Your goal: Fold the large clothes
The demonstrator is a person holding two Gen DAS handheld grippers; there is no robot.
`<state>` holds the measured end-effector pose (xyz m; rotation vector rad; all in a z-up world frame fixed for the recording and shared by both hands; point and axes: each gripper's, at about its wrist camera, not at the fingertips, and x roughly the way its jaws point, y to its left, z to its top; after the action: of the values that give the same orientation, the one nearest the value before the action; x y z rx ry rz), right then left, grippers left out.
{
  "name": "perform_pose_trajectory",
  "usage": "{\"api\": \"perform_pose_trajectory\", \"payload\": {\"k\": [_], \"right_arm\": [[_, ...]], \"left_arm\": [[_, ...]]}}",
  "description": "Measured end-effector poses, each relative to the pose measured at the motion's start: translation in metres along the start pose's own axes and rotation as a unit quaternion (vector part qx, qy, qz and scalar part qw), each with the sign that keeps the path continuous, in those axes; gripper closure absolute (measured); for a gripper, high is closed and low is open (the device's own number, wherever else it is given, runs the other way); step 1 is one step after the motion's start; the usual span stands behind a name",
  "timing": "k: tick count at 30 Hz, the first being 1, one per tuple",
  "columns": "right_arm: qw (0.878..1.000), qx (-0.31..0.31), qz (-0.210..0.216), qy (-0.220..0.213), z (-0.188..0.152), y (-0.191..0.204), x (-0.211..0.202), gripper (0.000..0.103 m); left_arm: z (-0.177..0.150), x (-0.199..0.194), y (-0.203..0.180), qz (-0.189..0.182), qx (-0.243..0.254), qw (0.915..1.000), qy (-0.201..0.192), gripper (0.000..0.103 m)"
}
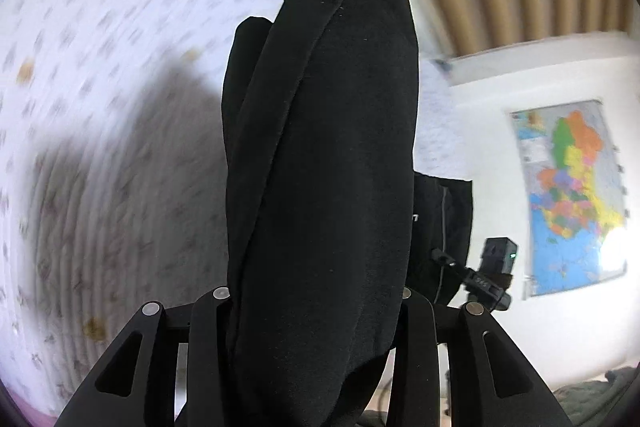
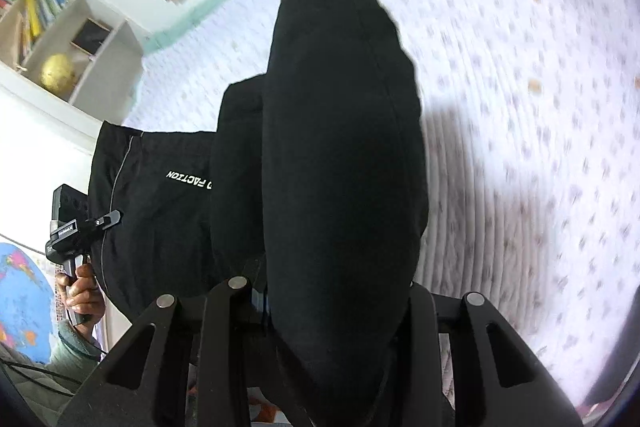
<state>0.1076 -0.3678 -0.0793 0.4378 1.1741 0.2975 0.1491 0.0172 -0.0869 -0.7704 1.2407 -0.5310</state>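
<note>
Above the pale patterned bedspread (image 1: pixel 100 75), a black garment (image 1: pixel 320 167) hangs bunched between the 2 grippers, well clear of the surface and throwing a soft shadow on it. In the left wrist view the left gripper (image 1: pixel 316 311) has its jaws drawn narrow onto a thick roll of the cloth, which fills the whole gap between them and juts forward past the tips. The right wrist view shows the same on the other side: the right gripper (image 2: pixel 328 299) is clamped on a fat fold of the garment (image 2: pixel 344 155), with a flatter panel bearing white lettering stretched away toward the other gripper (image 2: pixel 80 227), held up by a person's hand (image 2: pixel 82 293). From the left view the other gripper (image 1: pixel 494 273) appears small beyond the cloth, in front of a white wall with a coloured map (image 1: pixel 572 195); a bookshelf (image 2: pixel 64 27) shows at the edge of the right view. The garment looks lifted for a fold and not yet laid down. The main risk is that each grip holds a wad of several layers, not 1 clean edge, so an inner layer could slide out under the hanging weight and leave the fold crooked. The bedspread is blurred in both views, which suggests quick movement; a fast swing could make the loose cloth billow and land creased or doubled under. If the 2 hands drift closer, the span would sag and touch down early, dragging wrinkles into the fold.
</note>
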Motion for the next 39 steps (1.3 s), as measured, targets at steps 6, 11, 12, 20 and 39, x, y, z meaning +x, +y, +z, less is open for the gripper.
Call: {"api": "perform_pose_trajectory", "payload": {"k": [6,11,12,20,39], "right_arm": [[0.999,0.015,-0.030,-0.001,-0.011,-0.052,0.060,0.060],[0.999,-0.020,-0.025,-0.036,-0.020,-0.059,0.075,0.046],[0.998,-0.023,-0.025,-0.043,-0.023,-0.060,0.078,0.045],[0.995,0.012,0.000,-0.103,-0.047,-0.078,0.079,0.028],[0.966,-0.126,-0.195,-0.114,-0.104,0.072,0.101,0.023]], "left_arm": [[-0.011,0.019,0.097,-0.035,-0.054,0.9976,-0.025,0.056],[-0.012,0.039,0.127,-0.079,-0.050,0.9950,-0.037,0.047],[-0.013,0.039,0.130,-0.087,-0.044,0.9944,-0.041,0.047],[-0.027,0.018,0.107,-0.028,0.030,0.9944,-0.098,0.046],[-0.101,0.050,-0.009,0.219,0.209,0.9425,-0.142,0.047]]}}
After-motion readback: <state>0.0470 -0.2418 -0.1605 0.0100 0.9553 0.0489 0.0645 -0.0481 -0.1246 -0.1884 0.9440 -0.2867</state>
